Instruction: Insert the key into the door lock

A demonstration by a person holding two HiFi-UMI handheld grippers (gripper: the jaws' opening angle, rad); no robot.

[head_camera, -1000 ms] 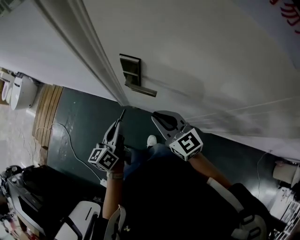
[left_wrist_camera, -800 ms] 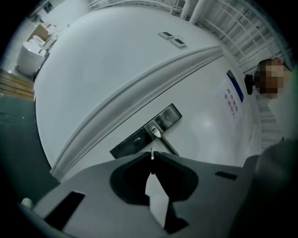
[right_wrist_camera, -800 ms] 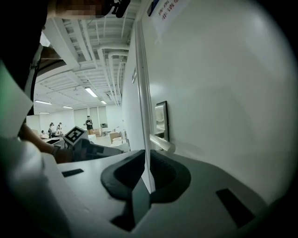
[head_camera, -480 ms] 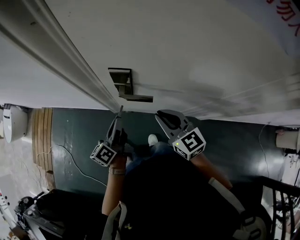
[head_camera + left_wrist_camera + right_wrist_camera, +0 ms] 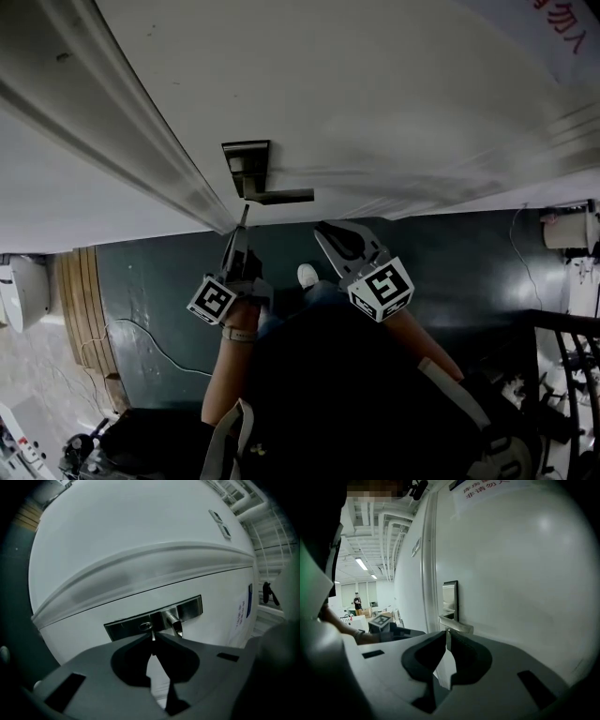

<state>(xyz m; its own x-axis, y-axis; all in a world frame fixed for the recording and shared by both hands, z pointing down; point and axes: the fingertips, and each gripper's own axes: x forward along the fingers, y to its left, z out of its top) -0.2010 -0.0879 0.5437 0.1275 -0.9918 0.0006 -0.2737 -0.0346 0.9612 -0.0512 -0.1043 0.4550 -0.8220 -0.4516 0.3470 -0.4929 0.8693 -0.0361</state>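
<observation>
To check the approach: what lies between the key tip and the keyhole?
Nothing; in the left gripper view only bare lock plate shows between key and keyhole.

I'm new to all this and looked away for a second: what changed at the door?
The left gripper, shut on the key, moved closer to the lock plate; the key tip now sits just below the keyhole, apparently not yet in. The right gripper stayed shut near the door handle. Nothing was taken hold of or let go.
</observation>
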